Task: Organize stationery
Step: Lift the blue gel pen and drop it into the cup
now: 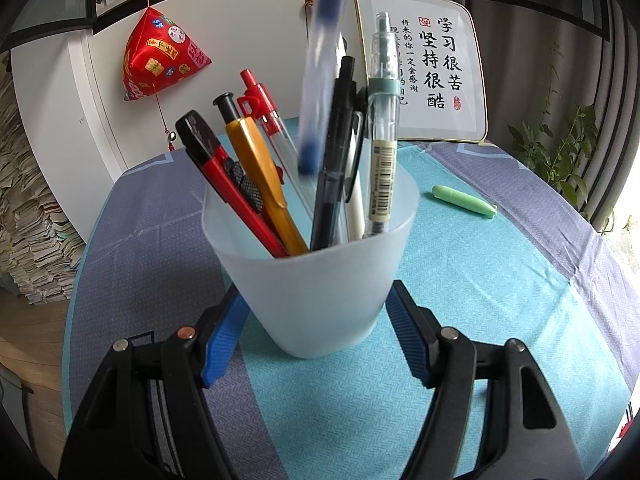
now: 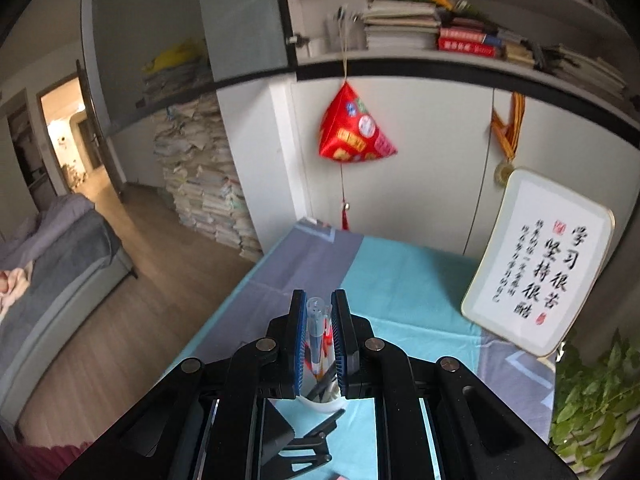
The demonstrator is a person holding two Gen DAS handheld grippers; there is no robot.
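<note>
A frosted translucent cup [image 1: 312, 280] stands on the blue-and-teal tablecloth [image 1: 480, 300], and the blue pads of my left gripper [image 1: 316, 292] are shut on its two sides. Inside it lean a red utility knife [image 1: 224, 184], an orange pen [image 1: 260, 172], a red-capped clear pen [image 1: 260, 104], a black pen [image 1: 336, 152] and a clear gel pen [image 1: 382, 132]. A blue pen [image 1: 320, 60], blurred, hangs upright with its tip just above the cup's mouth. My right gripper [image 2: 319, 296] is shut on this blue pen [image 2: 315, 328], directly above the cup [image 2: 320, 403].
A green highlighter [image 1: 464, 200] lies on the cloth right of the cup. A framed calligraphy board [image 1: 424, 68] leans on the white cabinet behind. A red hanging ornament [image 1: 160, 56] dangles at back left. A leafy plant [image 1: 560, 152] stands at the right; the table's left edge drops to wooden floor.
</note>
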